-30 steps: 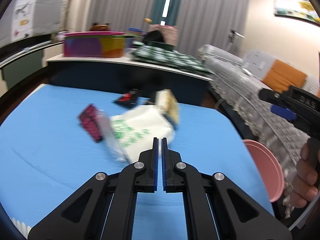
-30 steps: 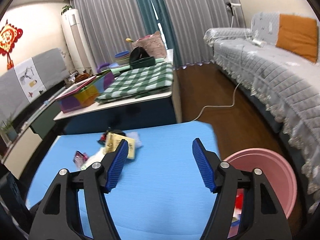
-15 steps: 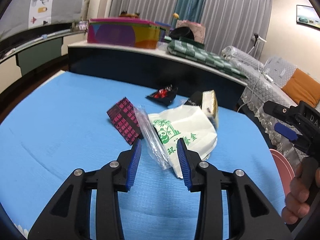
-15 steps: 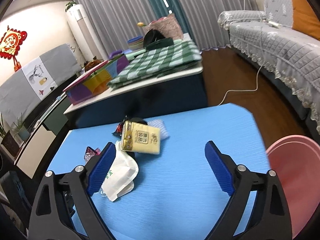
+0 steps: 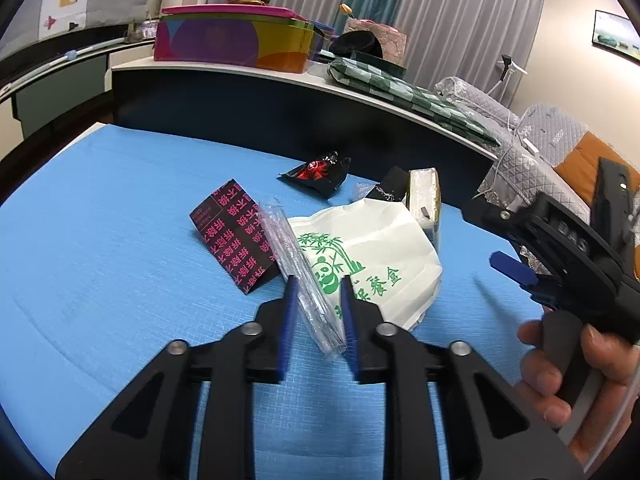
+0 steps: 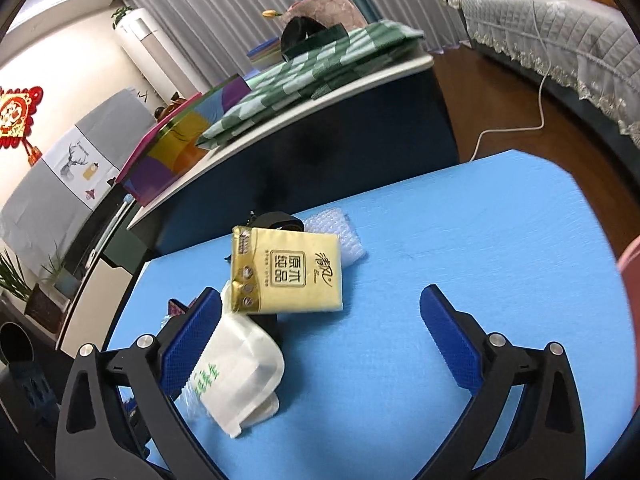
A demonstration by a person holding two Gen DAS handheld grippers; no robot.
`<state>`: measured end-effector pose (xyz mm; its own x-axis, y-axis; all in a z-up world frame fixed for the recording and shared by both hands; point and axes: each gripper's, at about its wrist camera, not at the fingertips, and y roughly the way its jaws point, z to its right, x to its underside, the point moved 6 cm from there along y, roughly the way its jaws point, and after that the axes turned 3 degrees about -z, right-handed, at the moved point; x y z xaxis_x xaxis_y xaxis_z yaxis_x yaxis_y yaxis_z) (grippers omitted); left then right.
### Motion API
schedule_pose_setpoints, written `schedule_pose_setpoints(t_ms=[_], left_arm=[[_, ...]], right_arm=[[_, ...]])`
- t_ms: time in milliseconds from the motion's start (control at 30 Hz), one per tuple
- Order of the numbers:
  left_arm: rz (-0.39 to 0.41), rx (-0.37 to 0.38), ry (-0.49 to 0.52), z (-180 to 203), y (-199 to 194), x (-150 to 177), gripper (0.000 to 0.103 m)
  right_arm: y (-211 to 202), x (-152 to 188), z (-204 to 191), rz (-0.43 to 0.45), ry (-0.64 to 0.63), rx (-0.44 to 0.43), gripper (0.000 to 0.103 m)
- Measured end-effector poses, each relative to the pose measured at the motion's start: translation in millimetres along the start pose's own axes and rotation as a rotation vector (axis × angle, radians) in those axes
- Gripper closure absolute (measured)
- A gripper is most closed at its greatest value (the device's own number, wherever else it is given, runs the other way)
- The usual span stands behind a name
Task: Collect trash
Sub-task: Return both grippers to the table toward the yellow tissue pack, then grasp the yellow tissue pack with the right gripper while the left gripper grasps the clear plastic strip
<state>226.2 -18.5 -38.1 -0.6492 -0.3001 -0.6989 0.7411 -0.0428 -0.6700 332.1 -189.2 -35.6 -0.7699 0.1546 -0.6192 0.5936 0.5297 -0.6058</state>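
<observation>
A pile of trash lies on the blue table: a clear plastic wrapper, a white paper bag with a green panda print, a black card with pink characters, a red-and-black packet and a yellow tissue pack. My left gripper straddles the near end of the clear wrapper, its jaws closing with a gap still showing. My right gripper hovers just short of the tissue pack, jaws opening wide and holding nothing. The white bag lies by its left finger.
A pink bin's rim shows at the table's right edge. Behind the table stands a dark counter with a colourful box and a green checked cloth. A grey sofa lies far right. Bubble wrap sits behind the tissue pack.
My left gripper went from shut to open, moved up to the pile and narrowed around the clear wrapper. My right gripper widened and dropped closer to the tissue pack.
</observation>
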Motion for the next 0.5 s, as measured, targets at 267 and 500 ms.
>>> schedule_pose_setpoints(t_ms=[267,500], left_arm=[[-0.007,-0.028,0.0,-3.4,4.4,1.7,0.102],[0.014,-0.068,-0.015,-12.8,2.9,-1.6,0.103]], right_arm=[[28.4,-1.4,-13.3,-0.047,-0.026,-0.039,0.005],[44.7,-1.2,-13.9,-0.078,-0.027,-0.041,0.005]])
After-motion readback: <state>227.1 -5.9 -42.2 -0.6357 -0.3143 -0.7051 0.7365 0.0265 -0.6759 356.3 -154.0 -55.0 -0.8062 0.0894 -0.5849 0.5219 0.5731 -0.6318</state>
